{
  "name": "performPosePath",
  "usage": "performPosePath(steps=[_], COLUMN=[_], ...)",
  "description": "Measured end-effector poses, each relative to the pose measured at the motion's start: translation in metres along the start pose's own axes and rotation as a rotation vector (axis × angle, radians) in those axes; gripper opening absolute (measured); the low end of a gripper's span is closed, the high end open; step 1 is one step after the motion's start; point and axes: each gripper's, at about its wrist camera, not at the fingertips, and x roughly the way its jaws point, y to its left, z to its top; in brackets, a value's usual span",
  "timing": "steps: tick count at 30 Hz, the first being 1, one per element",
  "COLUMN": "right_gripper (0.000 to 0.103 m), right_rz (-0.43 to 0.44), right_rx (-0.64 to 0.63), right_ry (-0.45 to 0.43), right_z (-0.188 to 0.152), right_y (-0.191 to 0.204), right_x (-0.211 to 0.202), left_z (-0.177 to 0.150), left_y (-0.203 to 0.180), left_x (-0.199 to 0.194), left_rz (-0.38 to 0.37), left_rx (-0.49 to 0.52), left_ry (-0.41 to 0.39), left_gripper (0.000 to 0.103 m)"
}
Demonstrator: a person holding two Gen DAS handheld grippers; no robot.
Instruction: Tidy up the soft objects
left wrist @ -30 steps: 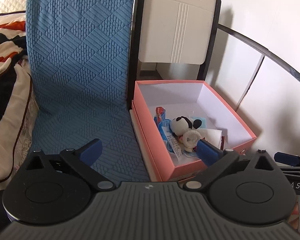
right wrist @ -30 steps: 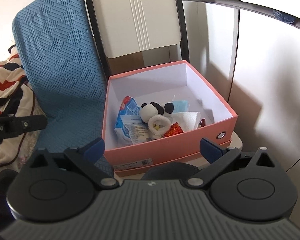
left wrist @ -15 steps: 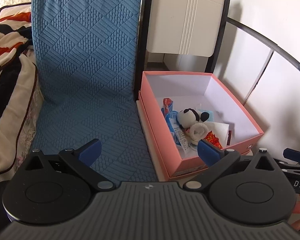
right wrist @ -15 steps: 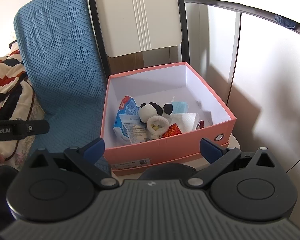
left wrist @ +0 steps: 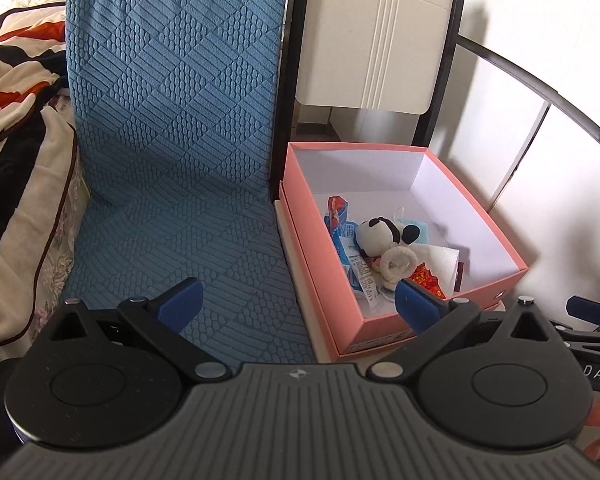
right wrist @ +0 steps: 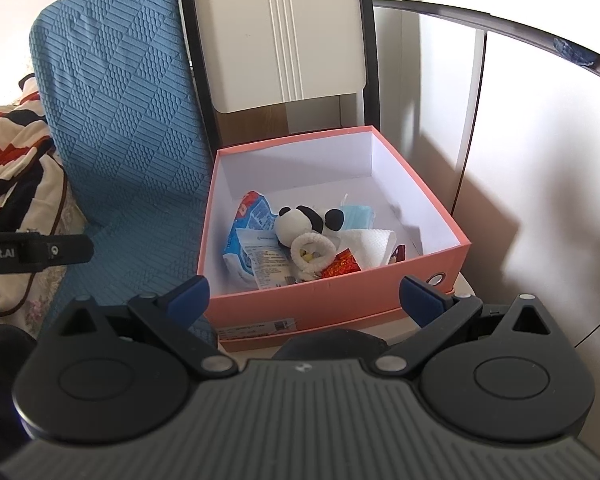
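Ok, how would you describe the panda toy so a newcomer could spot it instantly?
Find the pink box beside the blue quilted cushion. Amid the pile inside lies a small plush panda, between a blue snack packet and a blue face mask. It is the only black-and-white thing there.

I see the pink box (right wrist: 332, 304) open from above; its back half is bare, its front half crowded by the panda (right wrist: 300, 222) and packets (right wrist: 252, 248). A chair back (right wrist: 280, 36) rises just behind.
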Motion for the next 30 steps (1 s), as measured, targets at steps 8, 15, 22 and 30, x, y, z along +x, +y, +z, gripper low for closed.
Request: performPosePath(steps=[8,15,22,30], right_gripper=[0.103,0.103,0.103,0.103], right_rz=[0.003,0.002,-0.001,-0.012], right_rx=[0.006,0.01,0.004,0.013], right_ry=[0.004,0.008,0.007,0.021], right_z=[-0.0004,-0.0008,0.0012,-0.0014], right_y=[0.0002,-0.0005,-0.0015,-0.0072], right_x=[-0.0001,0.0001,-0.0006,0.002], left_z=[-0.0003,-0.0003,-0.0008,-0.0016], left_y=[-0.0007,-0.0015,-0.003,-0.0023], left_x=[-0.0034,-0.0051,-0.0039,-0.0046], left_rz=[-0.002,-0.012,-0.017,-0.031], left_rx=[0.006,0.003,0.004,-0.002], left_ry=[-0.01,-0.011,-0.011,-0.012], left_gripper=[0.103,0.103,0.103,0.103])
